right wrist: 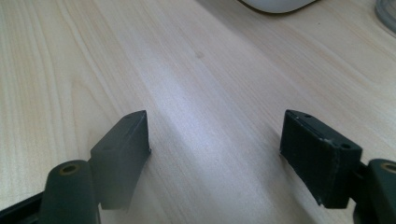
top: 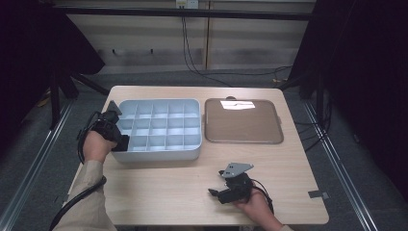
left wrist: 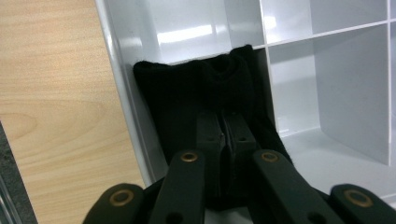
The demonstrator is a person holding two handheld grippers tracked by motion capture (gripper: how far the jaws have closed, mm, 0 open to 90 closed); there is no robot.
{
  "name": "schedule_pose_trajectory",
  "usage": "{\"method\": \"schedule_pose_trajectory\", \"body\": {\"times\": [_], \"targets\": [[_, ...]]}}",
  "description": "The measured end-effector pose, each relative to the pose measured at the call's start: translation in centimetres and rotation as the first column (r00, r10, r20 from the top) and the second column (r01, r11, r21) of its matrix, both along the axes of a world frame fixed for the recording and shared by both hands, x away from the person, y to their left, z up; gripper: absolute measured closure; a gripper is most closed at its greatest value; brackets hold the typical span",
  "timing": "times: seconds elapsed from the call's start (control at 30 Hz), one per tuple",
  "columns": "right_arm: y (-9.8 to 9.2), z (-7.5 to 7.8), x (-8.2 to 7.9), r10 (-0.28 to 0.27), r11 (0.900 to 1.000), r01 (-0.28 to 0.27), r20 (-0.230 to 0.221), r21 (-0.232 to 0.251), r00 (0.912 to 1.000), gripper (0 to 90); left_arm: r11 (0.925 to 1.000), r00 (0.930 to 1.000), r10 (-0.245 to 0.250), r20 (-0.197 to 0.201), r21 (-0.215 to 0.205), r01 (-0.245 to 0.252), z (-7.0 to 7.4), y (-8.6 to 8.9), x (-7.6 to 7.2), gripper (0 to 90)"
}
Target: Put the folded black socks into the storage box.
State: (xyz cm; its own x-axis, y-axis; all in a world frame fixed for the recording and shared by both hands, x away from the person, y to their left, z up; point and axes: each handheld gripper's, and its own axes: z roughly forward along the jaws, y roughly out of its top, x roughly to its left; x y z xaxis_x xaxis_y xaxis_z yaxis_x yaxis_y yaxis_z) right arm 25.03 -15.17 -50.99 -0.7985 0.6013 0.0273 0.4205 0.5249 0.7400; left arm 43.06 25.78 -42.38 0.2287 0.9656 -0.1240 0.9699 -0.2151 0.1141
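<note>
Left gripper [left wrist: 223, 140] clamped tight on a black cloth [left wrist: 187, 93], inside a corner compartment at the near left end of the pale blue divided tray [top: 159, 155]. Right gripper [right wrist: 215, 154] low over the bare wooden table [top: 168, 187], jaws wide apart, holding nothing, well apart from the tray.

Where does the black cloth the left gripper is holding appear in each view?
High view: hidden behind the left gripper at the organizer tray's front-left corner.
Left gripper view: black cloth at centre, in a corner compartment, pinched by the jaws.
Right gripper view: not in it.
Shared landmark: the wooden table.
</note>
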Motion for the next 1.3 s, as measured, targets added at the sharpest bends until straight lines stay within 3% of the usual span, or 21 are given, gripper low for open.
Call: {"method": "schedule_pose_trajectory", "body": {"times": [0.33, 0.6, 0.97, 1.3], "targets": [[0.0, 0.0, 0.0, 0.0, 1.0, 0.0, 0.0, 0.0, 1.0, 23.7, 0.9999, 0.9999, 0.015, 0.004, -0.004, -0.015, -1.0, 0.0, -0.1, 87.0], [0.0, 0.0, 0.0, 0.0, 1.0, 0.0, 0.0, 0.0, 1.0, 23.7, 0.9993, 0.9995, 0.024, 0.022, -0.031, -0.023, -1.6, 0.3, -0.3, 87.2], [0.0, 0.0, 0.0, -0.002, 1.0, 0.002, 0.0, 0.0, 1.0, 23.6, 0.9997, 0.9994, 0.012, 0.032, -0.02, -0.011, -1.3, 0.2, -0.3, 85.6], [0.0, 0.0, 0.0, -0.002, 1.0, 0.002, 0.0, 0.0, 1.0, 23.6, 0.9998, 0.999, 0.018, 0.04, -0.008, -0.017, -0.2, 0.3, -0.4, 76.4]]}}
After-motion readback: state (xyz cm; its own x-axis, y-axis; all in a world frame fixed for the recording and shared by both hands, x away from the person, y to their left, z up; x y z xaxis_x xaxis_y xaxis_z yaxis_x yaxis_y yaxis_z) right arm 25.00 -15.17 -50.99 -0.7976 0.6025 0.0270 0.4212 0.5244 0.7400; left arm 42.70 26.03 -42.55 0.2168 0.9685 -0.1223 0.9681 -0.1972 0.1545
